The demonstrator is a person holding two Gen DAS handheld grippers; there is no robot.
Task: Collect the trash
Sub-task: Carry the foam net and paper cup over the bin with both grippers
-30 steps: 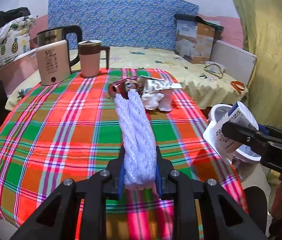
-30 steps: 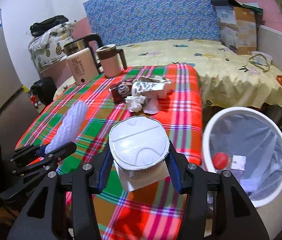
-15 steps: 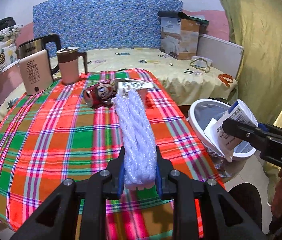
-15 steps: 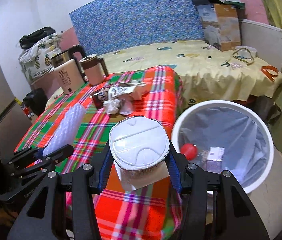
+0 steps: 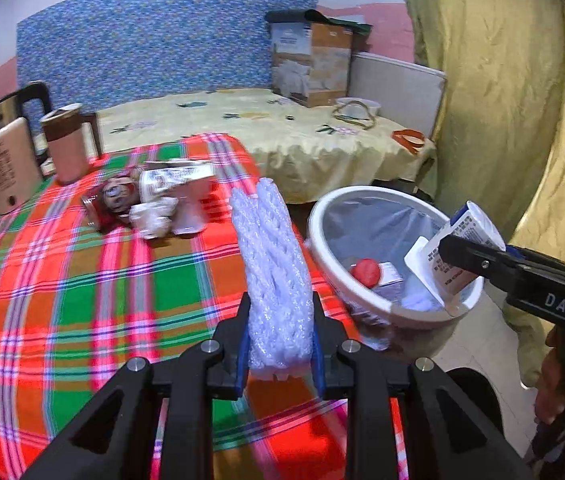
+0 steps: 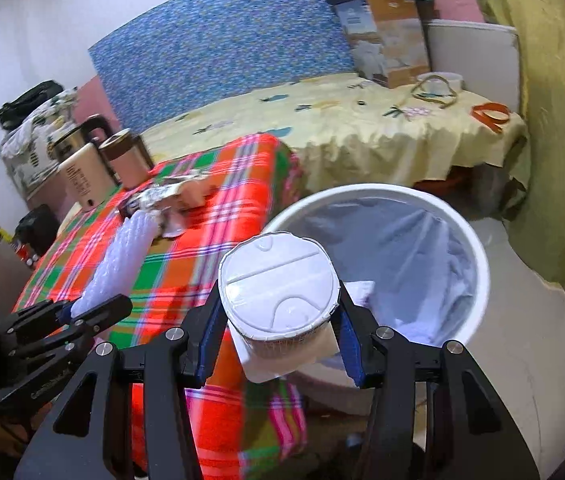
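My left gripper (image 5: 280, 314) is shut on a long white bubble-wrap roll (image 5: 272, 252), held over the right edge of the plaid table (image 5: 82, 300). My right gripper (image 6: 278, 306) is shut on a white cup with a foil lid (image 6: 278, 280), at the near rim of the white bin (image 6: 478, 256). In the left wrist view the cup (image 5: 462, 240) hangs over the bin (image 5: 322, 236), which holds a red ball (image 5: 365, 272) and a small carton (image 5: 390, 280). A red can (image 5: 110, 200), foil wrapper (image 5: 174, 176) and crumpled paper (image 5: 154, 216) lie on the table.
A kettle (image 5: 6, 164) and a pink mug (image 5: 68, 144) stand at the table's far left. Behind is a bed with a yellow sheet (image 5: 282, 136) and a cardboard box (image 5: 310, 64). A yellow-green curtain (image 5: 502, 100) hangs right of the bin.
Both grippers have swung right with their loads. The bin has come closer to the middle of both views, and the cup now sits at its rim.
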